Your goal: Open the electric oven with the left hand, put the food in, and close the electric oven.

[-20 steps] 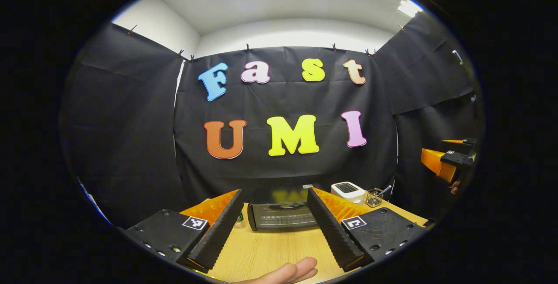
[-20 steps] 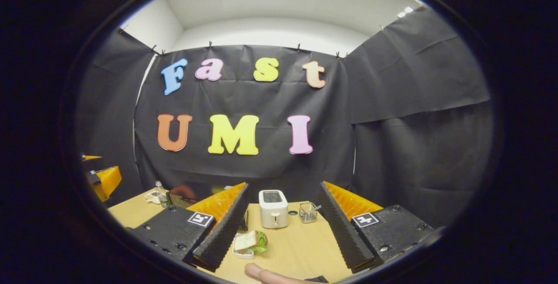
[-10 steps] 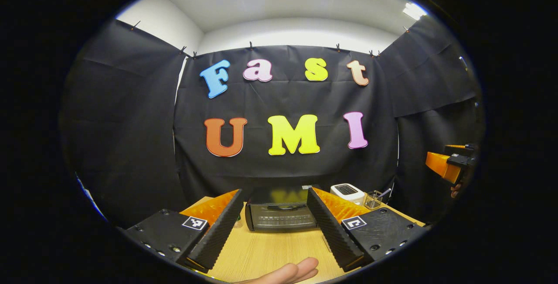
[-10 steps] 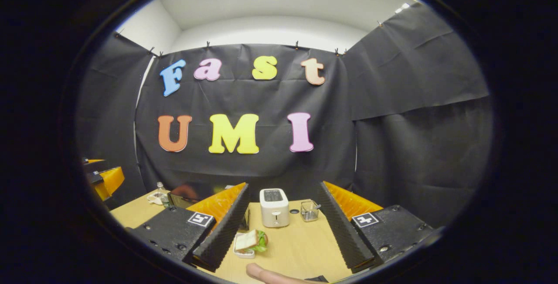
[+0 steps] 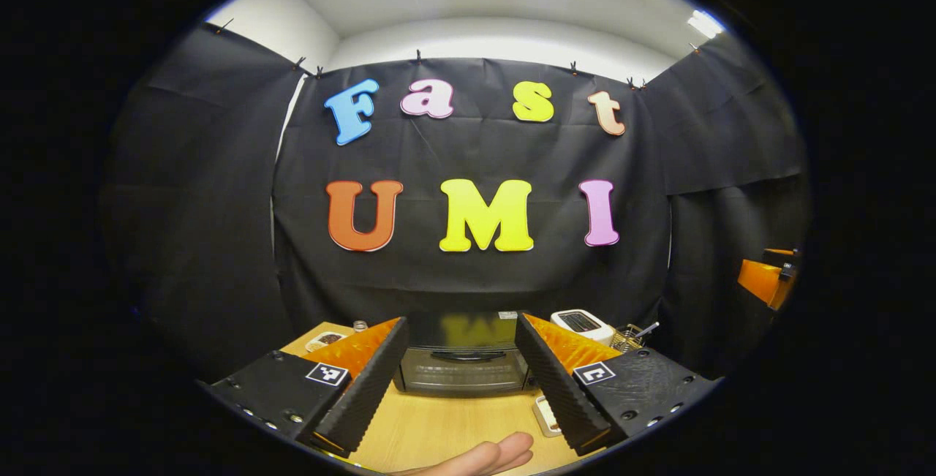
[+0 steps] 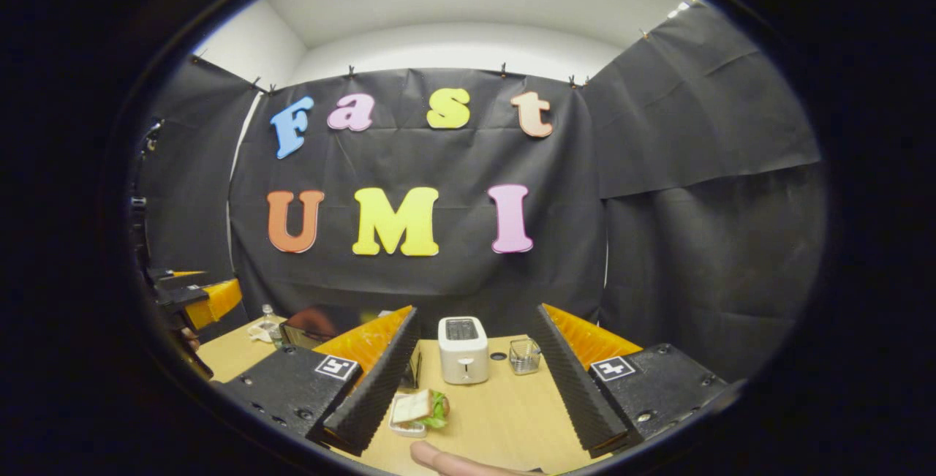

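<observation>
Jaws apart on both grippers, nothing held; could overshoot oven handle (image 5: 466, 354) and shove closed oven (image 5: 462, 359) backward.

The left tool's fingers (image 5: 369, 388) hide both ends of the oven (image 5: 462, 363).

A black electric oven (image 5: 462, 363) is sitting on the pale wood-grain bench (image 5: 453, 428). At its 2 o'clock a white toaster (image 6: 462, 349) is standing; the sandwich (image 6: 418, 409) is showing white bread and green lettuce.
</observation>
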{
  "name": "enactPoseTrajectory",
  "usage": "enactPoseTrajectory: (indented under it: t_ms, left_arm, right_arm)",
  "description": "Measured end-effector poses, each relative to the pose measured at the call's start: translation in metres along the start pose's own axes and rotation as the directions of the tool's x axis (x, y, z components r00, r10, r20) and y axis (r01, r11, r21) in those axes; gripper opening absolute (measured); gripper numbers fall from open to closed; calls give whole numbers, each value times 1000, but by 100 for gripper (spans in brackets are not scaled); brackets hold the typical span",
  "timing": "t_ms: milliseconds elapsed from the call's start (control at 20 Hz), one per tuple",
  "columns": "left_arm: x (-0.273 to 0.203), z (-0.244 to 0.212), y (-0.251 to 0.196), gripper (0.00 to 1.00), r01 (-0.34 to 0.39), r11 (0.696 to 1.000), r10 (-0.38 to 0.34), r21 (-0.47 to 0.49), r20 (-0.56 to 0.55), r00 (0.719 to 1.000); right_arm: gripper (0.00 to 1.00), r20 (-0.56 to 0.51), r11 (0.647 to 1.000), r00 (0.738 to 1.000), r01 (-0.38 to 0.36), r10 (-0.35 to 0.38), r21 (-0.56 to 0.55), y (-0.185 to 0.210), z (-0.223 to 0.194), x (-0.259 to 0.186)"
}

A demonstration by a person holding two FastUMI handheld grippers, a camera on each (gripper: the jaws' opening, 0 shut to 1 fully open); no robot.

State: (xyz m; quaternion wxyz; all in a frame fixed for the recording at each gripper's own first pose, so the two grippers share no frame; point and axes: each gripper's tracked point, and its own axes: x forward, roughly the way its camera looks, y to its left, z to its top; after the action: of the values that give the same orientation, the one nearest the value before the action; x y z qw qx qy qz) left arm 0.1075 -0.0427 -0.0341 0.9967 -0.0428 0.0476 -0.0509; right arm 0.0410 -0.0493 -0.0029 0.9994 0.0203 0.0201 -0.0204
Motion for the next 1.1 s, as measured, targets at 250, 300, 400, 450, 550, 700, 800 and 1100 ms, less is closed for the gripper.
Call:
enactPoseTrajectory:
  t_ms: [250,300,400,450,550,700,800,1100]
  left_arm:
    - [73,-26,3,95,7,1000,-7,3,-59,998]
    - [88,-35,2,84,7,1000,-6,10,-80,997]
    - [116,-55,-1,93,9,1000,-6,21,-126,992]
    - [130,-67,-3,82,12,1000,-8,24,-156,988]
    - [152,-89,-10,93,31,999,-26,21,-212,977]
    - [178,-120,-12,93,37,999,-27,29,-288,957]
    - [193,-137,-11,93,37,999,-26,27,-332,943]
    - [219,-178,-10,94,29,999,-18,20,-424,906]
  right_arm:
    - [100,-26,1000,1000,-9,9,15,-4,-10,25]
    - [100,-29,1000,1000,-13,13,11,-4,-10,29]
    - [100,-25,1000,1000,-12,12,-3,-5,-11,37]
    - [100,-23,1000,1000,-15,15,-8,-5,-11,39]
    - [95,-23,1000,1000,-20,20,-9,-7,-13,43]
    - [100,-27,1000,999,-18,18,-1,-13,-18,47]
    - [95,-31,1000,999,-15,15,-1,-16,-21,49]
    - [100,-7,999,999,-37,38,19,-18,-20,48]
